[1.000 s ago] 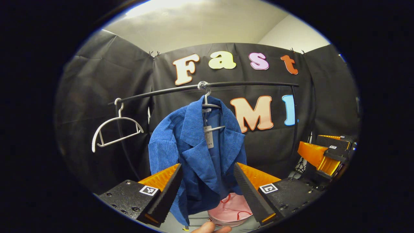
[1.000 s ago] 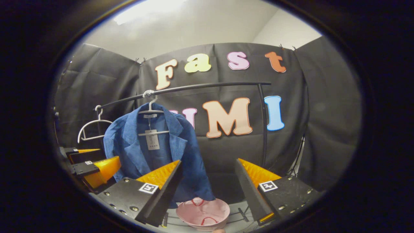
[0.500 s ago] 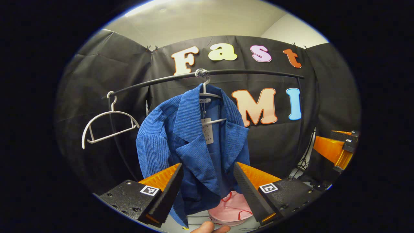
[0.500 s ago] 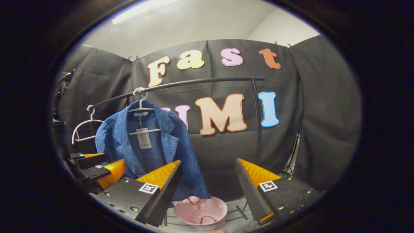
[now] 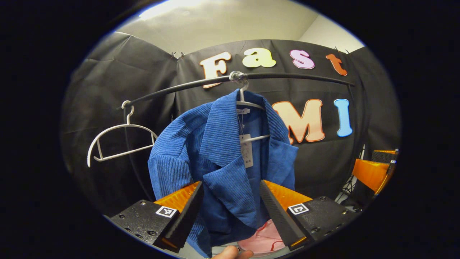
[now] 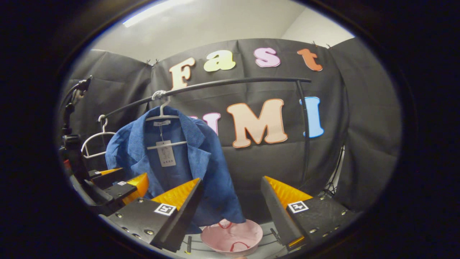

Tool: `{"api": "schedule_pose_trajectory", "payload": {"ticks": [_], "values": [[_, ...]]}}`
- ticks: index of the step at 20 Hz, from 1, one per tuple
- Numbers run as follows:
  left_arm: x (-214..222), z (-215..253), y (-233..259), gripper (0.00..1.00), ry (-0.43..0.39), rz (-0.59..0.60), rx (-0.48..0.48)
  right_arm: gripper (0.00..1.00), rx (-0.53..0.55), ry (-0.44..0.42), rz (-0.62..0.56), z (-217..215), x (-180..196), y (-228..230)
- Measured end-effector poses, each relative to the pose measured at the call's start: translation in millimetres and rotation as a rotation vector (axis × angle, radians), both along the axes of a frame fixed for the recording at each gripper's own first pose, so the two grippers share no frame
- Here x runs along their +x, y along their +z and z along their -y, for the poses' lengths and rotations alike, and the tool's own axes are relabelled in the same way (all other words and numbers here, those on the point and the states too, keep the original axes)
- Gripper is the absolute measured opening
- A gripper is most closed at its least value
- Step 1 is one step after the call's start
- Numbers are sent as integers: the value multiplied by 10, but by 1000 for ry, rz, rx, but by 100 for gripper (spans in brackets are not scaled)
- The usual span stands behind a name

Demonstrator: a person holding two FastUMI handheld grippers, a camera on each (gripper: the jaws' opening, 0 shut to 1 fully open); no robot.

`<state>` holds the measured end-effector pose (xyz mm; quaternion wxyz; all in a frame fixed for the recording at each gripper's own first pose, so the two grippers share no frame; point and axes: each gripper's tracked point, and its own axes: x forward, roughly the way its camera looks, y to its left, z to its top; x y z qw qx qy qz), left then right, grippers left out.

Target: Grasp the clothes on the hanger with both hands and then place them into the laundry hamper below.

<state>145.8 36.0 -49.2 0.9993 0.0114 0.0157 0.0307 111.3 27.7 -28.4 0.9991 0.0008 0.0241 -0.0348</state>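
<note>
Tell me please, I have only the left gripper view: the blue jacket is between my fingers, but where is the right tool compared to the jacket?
Observer: In the right gripper view the right tool is open and aimed to the side of the blue jacket; only the jacket's edge lies behind one finger, and bare black cloth shows in the gap.
Operator: Can you see the whole hamper?
Observer: Yes, the pink hamper sits open on the floor, under the jacket's hem.
Operator: And the rail, where does it end?
Observer: The black rail bends down into an upright post, well away from the jacket.
</note>
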Motion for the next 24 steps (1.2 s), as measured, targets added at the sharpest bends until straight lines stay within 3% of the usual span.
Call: {"api": "schedule_pose_trajectory", "payload": {"ticks": [2,3,4,6,7,11,14,15,21,23,24], "values": [[127,-35,-89,100,26,2,0,94,-9,8,0,-50,145,-44],[178,-59,-152,96,44,-12,3,97,0,15,-8,-70,206,-90],[200,-110,-230,96,70,-33,7,94,18,35,-24,-112,258,-139],[277,-177,-248,100,113,-30,4,97,26,96,-46,-186,367,-214],[318,-172,-225,97,121,-33,4,94,20,110,-67,-149,419,-271],[487,-118,-149,100,111,-2,11,94,21,171,-94,-96,695,-394],[581,-87,-337,96,73,-61,-30,97,24,201,-104,-176,991,-481],[579,-81,-391,91,64,-84,-40,93,21,216,-108,-233,1079,-516],[619,-196,-334,48,90,-57,-66,93,-21,264,-112,-502,1657,-560],[632,-237,-325,45,105,-59,-72,94,2,291,-112,-622,1830,-547],[615,-279,-343,36,120,-60,-68,94,7,299,-114,-671,1917,-542]]}}
